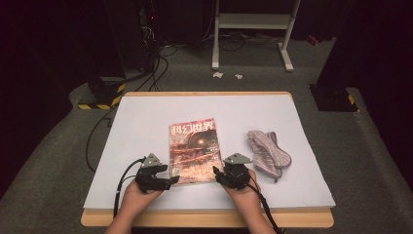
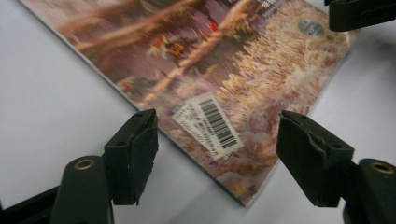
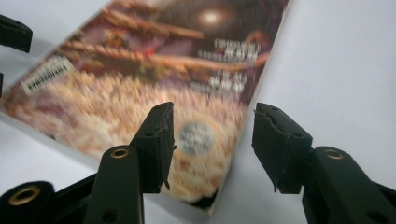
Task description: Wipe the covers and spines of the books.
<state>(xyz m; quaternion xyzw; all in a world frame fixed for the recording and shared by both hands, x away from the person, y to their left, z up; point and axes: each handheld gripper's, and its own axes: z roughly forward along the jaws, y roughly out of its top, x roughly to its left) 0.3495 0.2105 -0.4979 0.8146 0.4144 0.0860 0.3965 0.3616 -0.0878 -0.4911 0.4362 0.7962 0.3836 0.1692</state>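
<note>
A magazine (image 1: 194, 148) with a reddish cover and a red title lies flat and closed in the middle of the white table (image 1: 146, 117). My left gripper (image 1: 170, 181) is at its near left corner. In the left gripper view the barcode corner of the magazine (image 2: 224, 60) lies between the wide-apart jaws of the left gripper (image 2: 217, 144), pads clear of it. My right gripper (image 1: 217, 173) is at the near right corner. The right gripper (image 3: 212, 140) hangs open just over that corner of the magazine (image 3: 154, 70), with nothing pinched.
A striped grey-pink eye mask (image 1: 267, 152) lies on the table to the right of the magazine. Beyond the far edge stand a white metal frame (image 1: 253, 29) and a black stand with cables (image 1: 146, 68) on the carpet.
</note>
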